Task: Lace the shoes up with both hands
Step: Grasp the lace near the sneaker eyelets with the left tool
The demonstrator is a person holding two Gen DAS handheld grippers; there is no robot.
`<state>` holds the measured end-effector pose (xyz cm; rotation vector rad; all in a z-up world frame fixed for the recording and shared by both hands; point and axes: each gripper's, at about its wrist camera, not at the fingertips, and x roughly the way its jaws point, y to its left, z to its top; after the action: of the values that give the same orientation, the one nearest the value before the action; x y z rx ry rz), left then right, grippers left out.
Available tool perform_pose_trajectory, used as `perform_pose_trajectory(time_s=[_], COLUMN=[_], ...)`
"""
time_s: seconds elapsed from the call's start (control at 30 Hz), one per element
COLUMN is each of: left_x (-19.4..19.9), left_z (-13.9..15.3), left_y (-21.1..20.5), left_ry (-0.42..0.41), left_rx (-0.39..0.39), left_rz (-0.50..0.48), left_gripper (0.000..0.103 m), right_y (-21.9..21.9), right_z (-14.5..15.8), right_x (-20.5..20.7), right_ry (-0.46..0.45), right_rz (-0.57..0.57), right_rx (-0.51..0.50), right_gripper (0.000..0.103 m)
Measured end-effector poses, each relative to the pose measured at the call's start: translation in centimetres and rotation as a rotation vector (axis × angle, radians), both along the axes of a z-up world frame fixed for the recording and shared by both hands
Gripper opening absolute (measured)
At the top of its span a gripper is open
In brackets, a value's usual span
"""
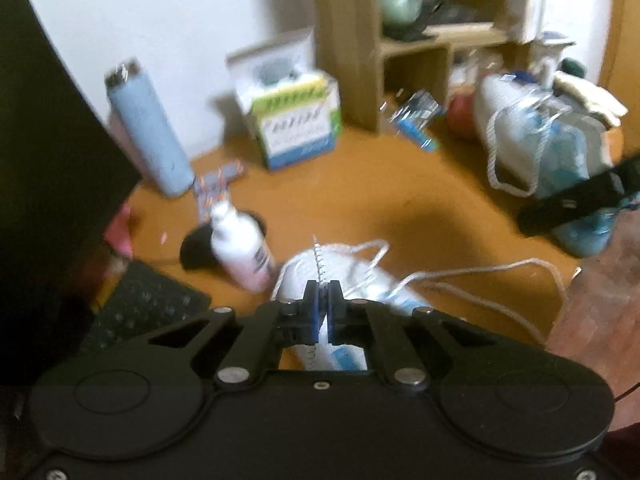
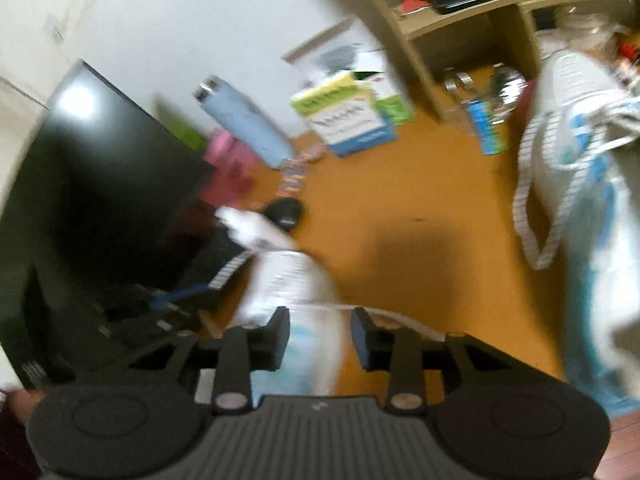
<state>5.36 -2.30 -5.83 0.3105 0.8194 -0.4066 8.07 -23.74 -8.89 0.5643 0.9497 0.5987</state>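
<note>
A white shoe with blue trim [image 1: 360, 276] lies on the orange table just beyond my left gripper [image 1: 323, 296]. That gripper is shut on a white striped shoelace [image 1: 319, 258], which sticks up between the blue pads. More loose lace [image 1: 500, 270] trails off to the right. In the right wrist view the same shoe [image 2: 296, 276] sits between the fingers of my open right gripper [image 2: 320, 332], and whether they touch it is blurred. The lace [image 2: 230, 268] runs left from its toe. A second white and blue shoe [image 2: 580, 168] stands at the right. Both views are blurred.
A black monitor [image 2: 100, 184] and keyboard [image 1: 140, 312] fill the left. A blue flask [image 1: 148, 128], a white bottle [image 1: 240, 248], a cardboard box [image 1: 296, 120] and a wooden shelf [image 1: 348, 40] stand behind. The table's edge [image 1: 560, 312] is at the right.
</note>
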Motion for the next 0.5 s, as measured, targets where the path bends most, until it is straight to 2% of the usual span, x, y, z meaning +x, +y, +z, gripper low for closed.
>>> perform_pose_trajectory(time_s=[0.1,0.17,0.37,0.5], left_x=[-1.2,-2.0,-3.9,-4.7], left_z=[0.8,1.3,2.0,1.9], left_y=[-0.5,-0.8,-1.4,-1.5], left_ry=[-0.033,-0.054,-0.088,-0.083], left_rx=[-0.004,-0.007,-0.017,-0.017], left_rz=[-0.01,-0.016,-0.026,-0.033], left_gripper=[0.001,0.001,0.001,0.001], right_y=[1.5,2.1,2.6,2.9], right_z=[-0.2,-0.6,-1.6,-2.0], right_x=[0.9,1.3,1.6,1.6], right_ry=[0.052,0.074,0.119,0.122], right_rz=[0.023,0.014,-0.015,-0.019], right_rx=[0.152,0.183,0.2,0.189], right_gripper=[0.047,0.047,0.044,0.037])
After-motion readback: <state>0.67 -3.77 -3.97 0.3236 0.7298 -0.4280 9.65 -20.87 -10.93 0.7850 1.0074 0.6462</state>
